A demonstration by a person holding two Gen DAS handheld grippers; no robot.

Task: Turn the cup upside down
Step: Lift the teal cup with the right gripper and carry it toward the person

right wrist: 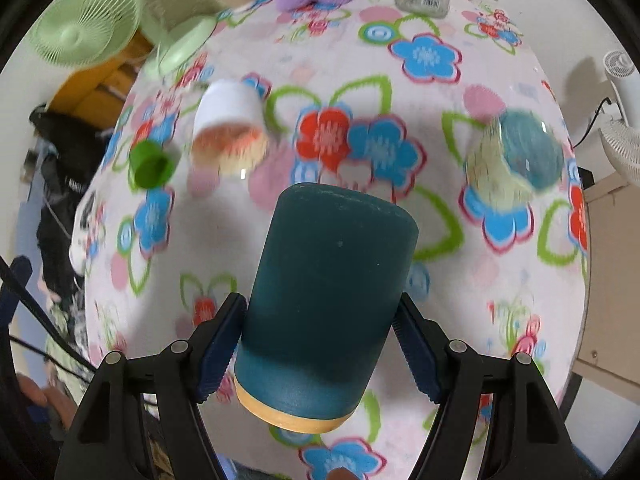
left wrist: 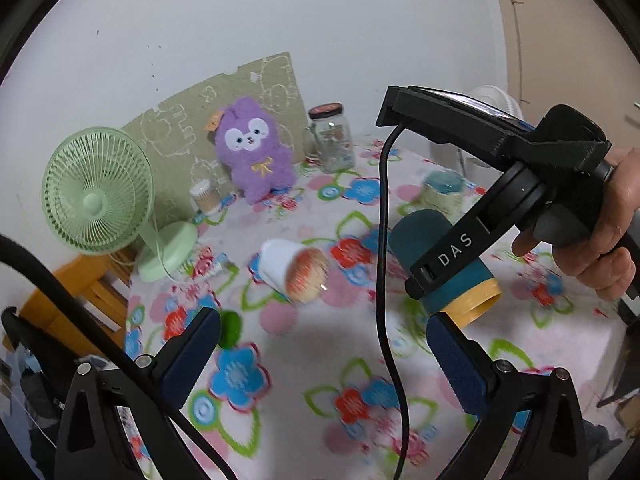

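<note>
Right gripper [right wrist: 320, 344] clamped on teal cup [right wrist: 324, 292], held tilted above the floral cloth [right wrist: 440, 240], base pointing away, tan rim nearest the camera. Left gripper [left wrist: 324, 360] spread apart, holding nothing. Bare cloth beneath; white cup [right wrist: 230, 120] well apart. Handle reads "DAS".

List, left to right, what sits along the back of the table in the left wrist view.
Green fan → small cotton-swab tub → purple plush toy → glass jar with red lid.
</note>
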